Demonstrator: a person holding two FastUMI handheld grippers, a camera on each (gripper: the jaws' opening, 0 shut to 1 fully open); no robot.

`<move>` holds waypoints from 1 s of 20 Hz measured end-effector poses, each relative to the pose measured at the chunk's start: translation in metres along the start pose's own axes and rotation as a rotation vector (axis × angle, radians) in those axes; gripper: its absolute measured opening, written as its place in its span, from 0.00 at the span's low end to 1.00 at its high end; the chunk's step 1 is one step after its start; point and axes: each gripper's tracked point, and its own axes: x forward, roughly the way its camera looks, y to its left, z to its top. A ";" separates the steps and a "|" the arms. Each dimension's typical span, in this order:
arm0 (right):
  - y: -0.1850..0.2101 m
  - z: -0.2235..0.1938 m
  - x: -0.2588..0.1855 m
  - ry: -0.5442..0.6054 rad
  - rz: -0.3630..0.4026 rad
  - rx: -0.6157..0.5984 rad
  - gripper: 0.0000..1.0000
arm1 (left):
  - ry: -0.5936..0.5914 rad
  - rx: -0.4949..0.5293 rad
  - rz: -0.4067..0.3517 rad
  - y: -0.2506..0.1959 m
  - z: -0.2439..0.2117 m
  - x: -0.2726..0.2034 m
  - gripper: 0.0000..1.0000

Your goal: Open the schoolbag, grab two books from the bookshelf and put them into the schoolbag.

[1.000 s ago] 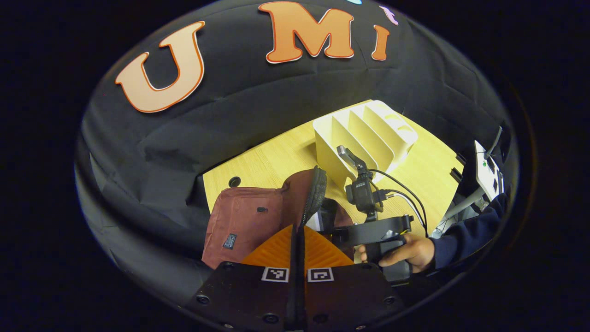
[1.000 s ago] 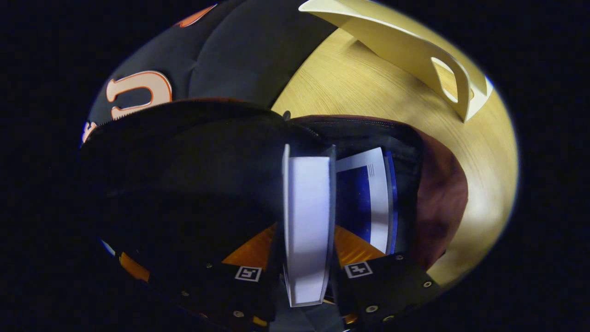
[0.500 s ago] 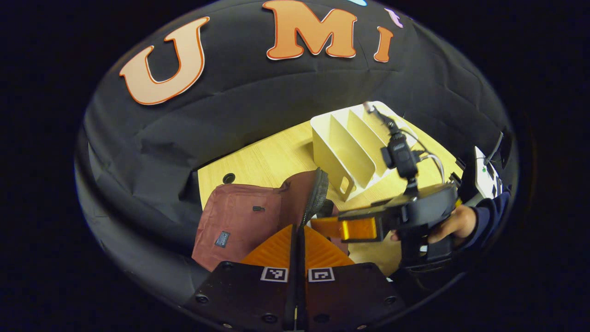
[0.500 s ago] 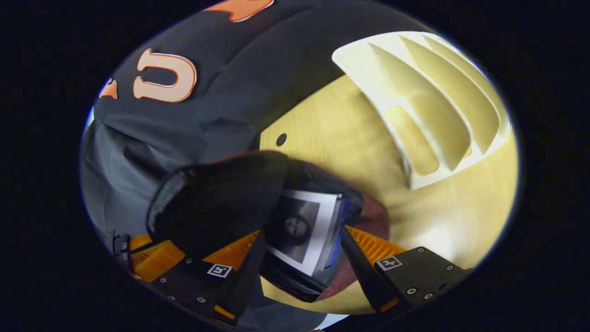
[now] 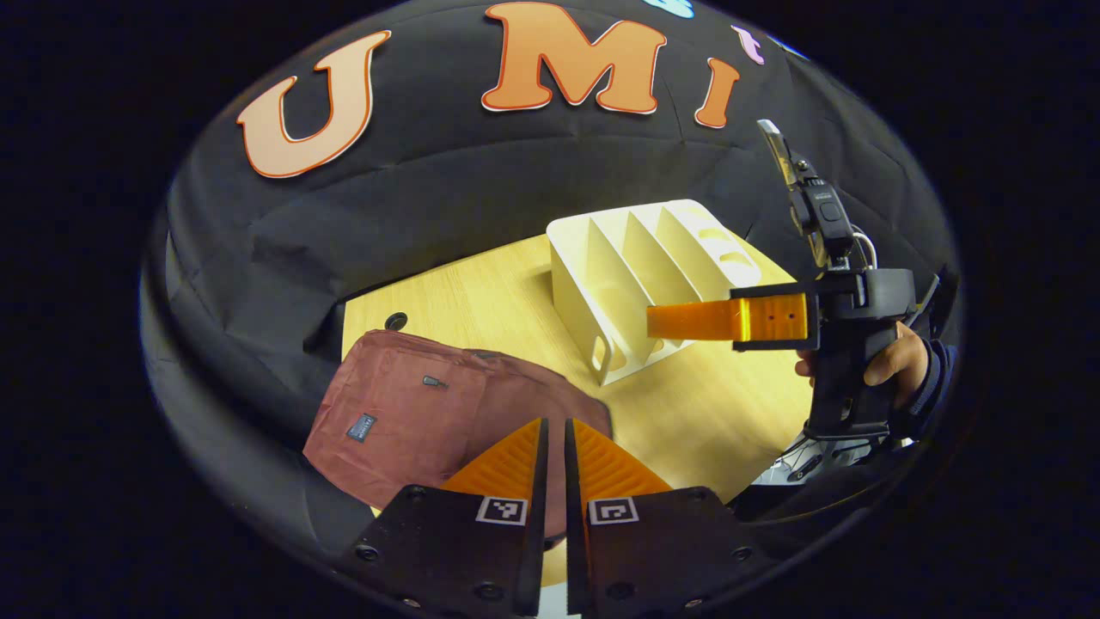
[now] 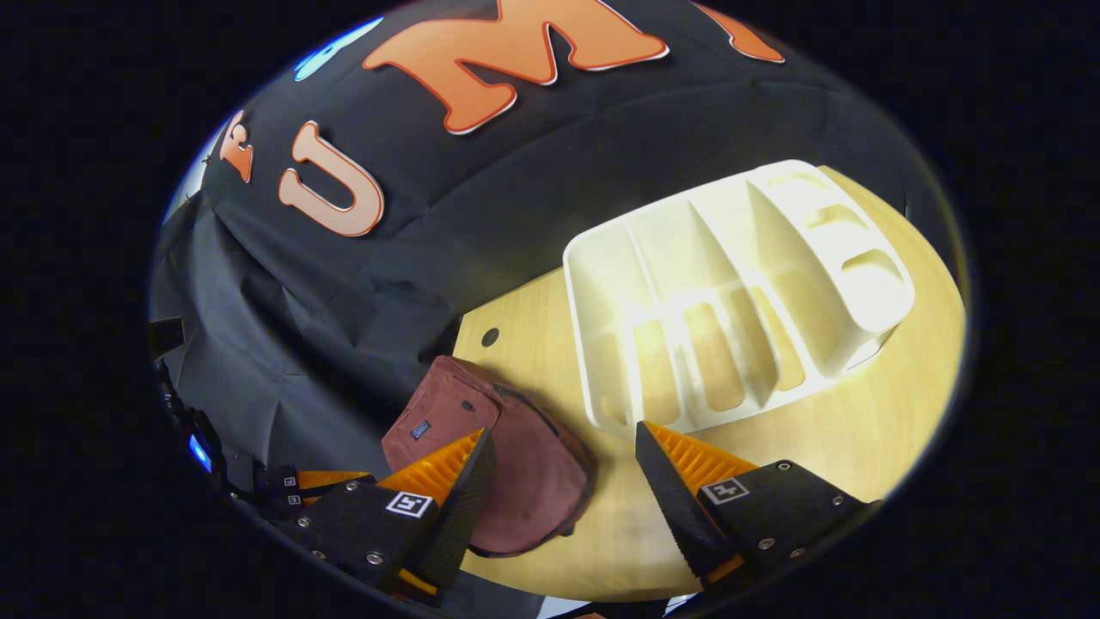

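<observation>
While the maroon schoolbag lies slumped on the wooden table near its left end, its flap is down over the opening, so whatever is inside is hidden. In the left gripper view the left gripper hangs just above the bag's near edge, its two fingers drawn almost together with a thin slit between them and nothing held in it. The cream bookshelf stands on the table behind and to the right of the bag, apart from it, and its slots look bare. Farther right, a hand in a dark sleeve holds the right gripper raised above the table in front of the bookshelf. In the right gripper view the right gripper's fingers are spread wide and grip nothing; between them lie the schoolbag and bare tabletop, with the bookshelf just beyond.
</observation>
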 end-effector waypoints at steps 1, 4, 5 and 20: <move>-0.007 0.009 -0.009 -0.032 -0.005 -0.021 0.97 | -0.007 -0.010 0.002 -0.009 0.002 -0.001 0.12; -0.024 0.040 -0.040 -0.122 -0.017 -0.093 0.97 | -0.044 -0.024 0.002 -0.039 0.014 -0.003 0.14; -0.027 0.049 -0.049 -0.153 -0.023 -0.124 0.97 | -0.053 -0.026 -0.007 -0.050 0.018 -0.003 0.23; -0.104 0.114 -0.164 -0.427 -0.149 -0.434 0.97 | -0.443 -0.098 0.125 -0.177 0.130 -0.018 0.99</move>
